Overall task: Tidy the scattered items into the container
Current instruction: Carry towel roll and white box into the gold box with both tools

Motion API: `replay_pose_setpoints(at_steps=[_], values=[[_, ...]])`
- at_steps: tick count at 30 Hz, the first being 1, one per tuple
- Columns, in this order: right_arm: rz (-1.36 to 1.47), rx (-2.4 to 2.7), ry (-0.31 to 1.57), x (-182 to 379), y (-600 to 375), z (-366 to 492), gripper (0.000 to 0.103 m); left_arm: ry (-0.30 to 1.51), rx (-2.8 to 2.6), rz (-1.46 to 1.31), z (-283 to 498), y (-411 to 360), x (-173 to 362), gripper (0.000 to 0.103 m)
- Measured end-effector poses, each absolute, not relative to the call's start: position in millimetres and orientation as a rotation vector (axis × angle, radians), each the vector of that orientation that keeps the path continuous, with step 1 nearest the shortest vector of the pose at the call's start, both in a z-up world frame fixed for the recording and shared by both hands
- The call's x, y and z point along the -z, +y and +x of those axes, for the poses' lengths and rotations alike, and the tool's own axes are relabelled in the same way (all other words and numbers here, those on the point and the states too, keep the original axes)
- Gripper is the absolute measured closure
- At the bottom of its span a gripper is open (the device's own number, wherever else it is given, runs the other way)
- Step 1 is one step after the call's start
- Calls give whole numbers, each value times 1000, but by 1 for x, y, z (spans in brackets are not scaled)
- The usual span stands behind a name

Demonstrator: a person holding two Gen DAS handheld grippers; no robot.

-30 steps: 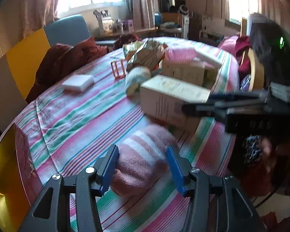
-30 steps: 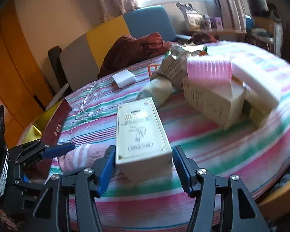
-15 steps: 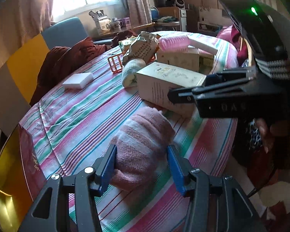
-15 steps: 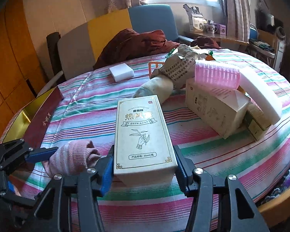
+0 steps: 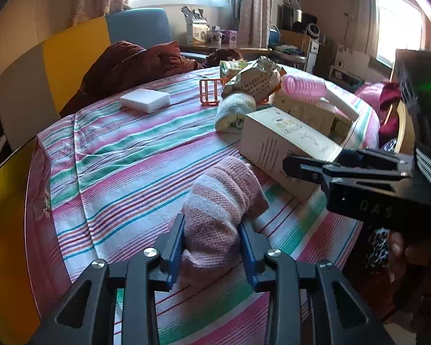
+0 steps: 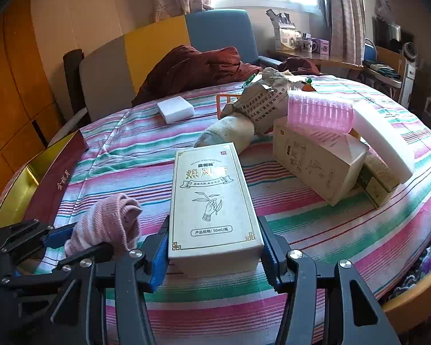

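Striped tablecloth [image 6: 316, 224] carries clutter; the gold-lined container [image 6: 23, 184] waits far left. Right gripper [image 6: 214, 254] clamps the cream box [image 6: 214, 198], left gripper [image 5: 211, 247] squeezes the pink sock [image 5: 221, 204] nearby. Next, I judge: lift both leftward into it.

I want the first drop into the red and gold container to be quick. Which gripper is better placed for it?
Probably left. The left gripper has its jaws closed on the pink sock, and the container lies on its side. The right gripper clamps the cream box farther away.
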State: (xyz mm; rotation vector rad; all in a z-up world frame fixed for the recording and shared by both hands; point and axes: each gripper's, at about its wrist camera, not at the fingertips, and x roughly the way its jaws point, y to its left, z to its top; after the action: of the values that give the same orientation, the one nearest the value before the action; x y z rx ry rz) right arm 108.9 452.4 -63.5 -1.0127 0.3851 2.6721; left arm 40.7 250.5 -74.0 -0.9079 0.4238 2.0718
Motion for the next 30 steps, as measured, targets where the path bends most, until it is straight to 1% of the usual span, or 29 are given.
replay_pose_setpoints(at_steps=[5,8,15,18,22,27,30], values=[[-1007,-2680,419,60,451,113,49,292,-2051,-940,38,238,68,72],[-976,-2691,424,51,447,116,50,255,-2056,-935,41,230,61,72],[-897,-2765,370,18,419,113,52,151,-2107,-870,44,194,26,72],[-877,-2809,321,4,399,105,52,73,-2138,-865,38,167,13,72],[-842,-2906,302,-20,365,91,52,1,-2230,-857,25,122,-2,72],[-858,-3031,167,-39,300,52,52,-4,-2413,-890,-5,60,-8,72],[-929,-3089,144,-37,262,18,52,-2,-2487,-963,-27,30,1,72]])
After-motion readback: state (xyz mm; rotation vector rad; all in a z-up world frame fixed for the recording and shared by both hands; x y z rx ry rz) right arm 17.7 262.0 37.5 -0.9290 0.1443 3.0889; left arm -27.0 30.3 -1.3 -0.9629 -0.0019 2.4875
